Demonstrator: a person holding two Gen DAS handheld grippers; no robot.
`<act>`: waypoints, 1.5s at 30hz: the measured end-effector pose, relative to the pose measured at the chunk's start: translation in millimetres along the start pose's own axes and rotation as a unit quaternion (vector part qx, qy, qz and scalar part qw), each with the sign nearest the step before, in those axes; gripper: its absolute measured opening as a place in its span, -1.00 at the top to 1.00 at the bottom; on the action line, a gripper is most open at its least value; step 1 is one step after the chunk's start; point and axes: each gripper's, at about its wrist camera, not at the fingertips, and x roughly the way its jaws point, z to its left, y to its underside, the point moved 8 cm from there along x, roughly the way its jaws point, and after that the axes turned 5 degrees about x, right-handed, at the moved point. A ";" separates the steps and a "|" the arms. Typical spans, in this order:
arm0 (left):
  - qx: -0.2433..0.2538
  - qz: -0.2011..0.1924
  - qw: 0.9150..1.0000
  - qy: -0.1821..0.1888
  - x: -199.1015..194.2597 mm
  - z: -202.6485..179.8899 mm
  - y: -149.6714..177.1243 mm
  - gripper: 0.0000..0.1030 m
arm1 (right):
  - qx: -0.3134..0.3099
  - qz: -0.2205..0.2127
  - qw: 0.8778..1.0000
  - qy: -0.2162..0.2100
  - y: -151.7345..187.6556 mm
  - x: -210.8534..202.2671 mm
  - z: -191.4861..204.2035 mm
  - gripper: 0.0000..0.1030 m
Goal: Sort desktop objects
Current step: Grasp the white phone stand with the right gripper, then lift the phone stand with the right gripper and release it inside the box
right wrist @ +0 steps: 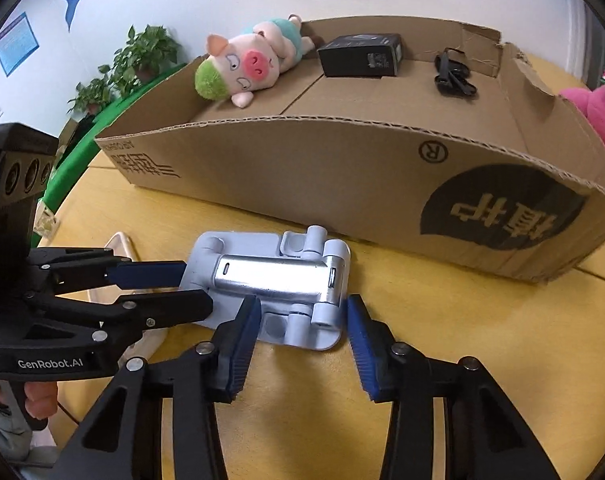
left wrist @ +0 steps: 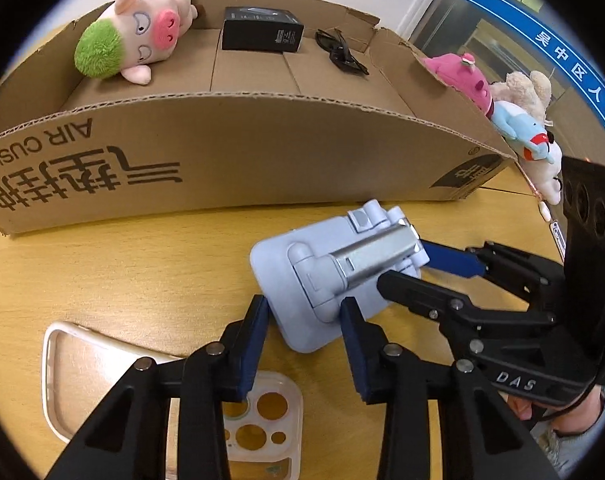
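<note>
left gripper (left wrist: 304, 318) | pinching phone stand (left wrist: 334, 276) | right gripper (right wrist: 302, 320) | likely pinching it too | on table (left wrist: 122, 272)

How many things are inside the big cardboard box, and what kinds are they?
Plush pig: 1
Black box: 1
Black glasses: 1
Total inside the cardboard box: 3

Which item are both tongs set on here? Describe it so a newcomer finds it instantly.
Start at the long cardboard box on the yellow table. Just in front of its wall lies a folded phone stand, pale blue with a silver metal arm. The clear phone case beside it is flat and transparent; the stand is opaque and hinged.
</note>
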 end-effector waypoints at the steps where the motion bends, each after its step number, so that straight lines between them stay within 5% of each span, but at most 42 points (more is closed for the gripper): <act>1: 0.000 0.000 1.000 0.002 0.4 0.5 -0.8 0.30 | 0.003 -0.002 1.000 0.003 1.4 -1.2 0.0 0.18; 14: 0.028 -0.008 0.999 -0.018 -12.7 -9.6 -4.7 0.33 | 0.042 -0.015 0.999 0.000 17.1 -15.7 3.4 0.18; 21: 0.061 -0.074 0.995 -0.016 -65.3 -40.0 -34.7 0.34 | 0.050 -0.069 0.996 0.001 1.8 -63.0 5.8 0.18; 29: 0.104 -0.182 0.978 0.004 -147.5 -71.3 -99.3 0.33 | 0.018 -0.191 0.981 0.034 -59.8 -161.1 18.1 0.18; 35: 0.126 -0.260 0.957 -0.031 -217.3 -65.0 -145.4 0.33 | -0.023 -0.264 0.963 0.038 -118.0 -214.4 49.1 0.18; 40: 0.113 -0.281 0.951 -0.061 -247.1 -34.8 -170.8 0.33 | -0.048 -0.278 0.959 0.008 -170.8 -217.1 86.1 0.18; 45: 0.093 -0.265 0.955 -0.092 -249.6 10.9 -191.3 0.33 | -0.051 -0.256 0.965 -0.024 -209.1 -184.9 114.6 0.18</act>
